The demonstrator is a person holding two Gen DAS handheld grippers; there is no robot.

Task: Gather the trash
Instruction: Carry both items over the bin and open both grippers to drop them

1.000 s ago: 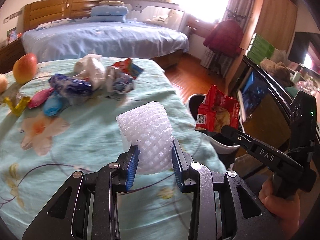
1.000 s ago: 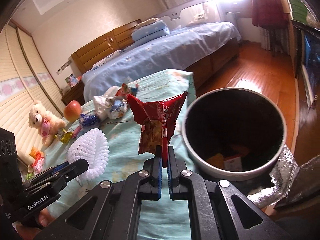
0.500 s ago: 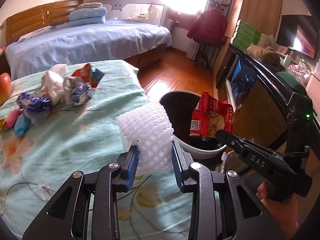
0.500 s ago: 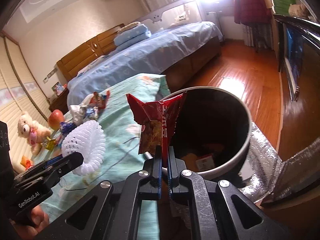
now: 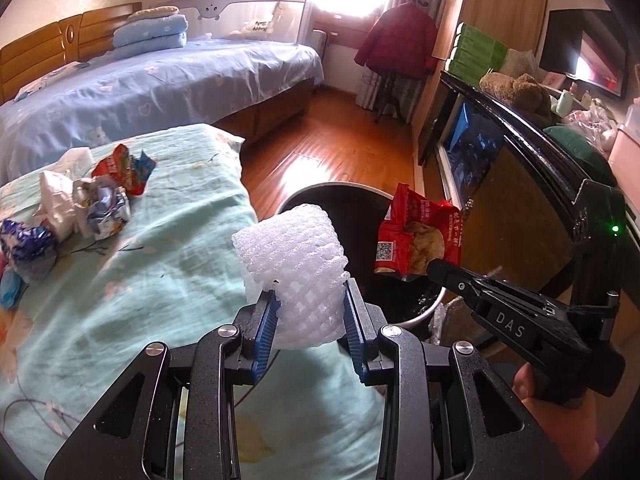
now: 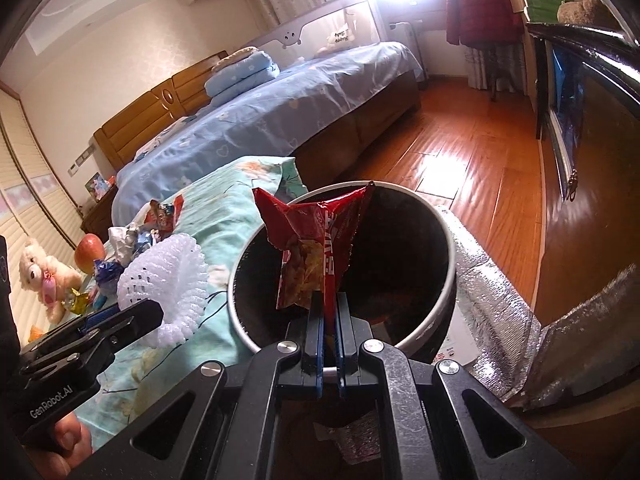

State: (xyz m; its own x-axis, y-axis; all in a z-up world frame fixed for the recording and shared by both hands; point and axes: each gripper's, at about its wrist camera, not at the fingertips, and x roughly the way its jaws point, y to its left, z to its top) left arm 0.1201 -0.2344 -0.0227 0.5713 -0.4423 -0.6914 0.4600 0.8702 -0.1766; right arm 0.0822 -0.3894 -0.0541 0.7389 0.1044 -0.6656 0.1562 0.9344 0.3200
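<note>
Left wrist view, nearest first: the left tongs (image 5: 308, 320) are clamped on a white foam fruit net (image 5: 294, 264), its mesh bulging above the blue pads. The net hangs over the edge of the teal floral bedspread (image 5: 120, 300), just beside the rim of the round black trash bin (image 5: 436, 304) on the floor. To the right, the right tongs (image 5: 434, 268) pinch the bottom corner of a red snack bag (image 5: 418, 236), which stands upright over the bin's dark opening.

Right wrist view shows the same from the other side: the right tongs (image 6: 329, 320) are closed tight on the red snack bag (image 6: 316, 256), directly above the trash bin (image 6: 450, 280), with scraps lying in its bottom. A crumpled silver foil sheet (image 6: 496, 300) lies against the bin's right side. At the left, the left tongs (image 6: 152, 312) carry the foam fruit net (image 6: 166, 284) beside the bin's rim, above the bedspread (image 6: 224, 216).

Farther back on the bedspread lies a heap of crumpled wrappers (image 5: 100, 204), with a red and blue packet (image 5: 126, 168) at its far end. Beyond that, the right wrist view shows a red apple (image 6: 90, 253) and a pale teddy bear (image 6: 42, 272). Across the wooden floor (image 5: 340, 148) stands a bed with a blue sheet (image 5: 160, 80), and a dark red coat (image 5: 398, 42) hangs by the bright window.
</note>
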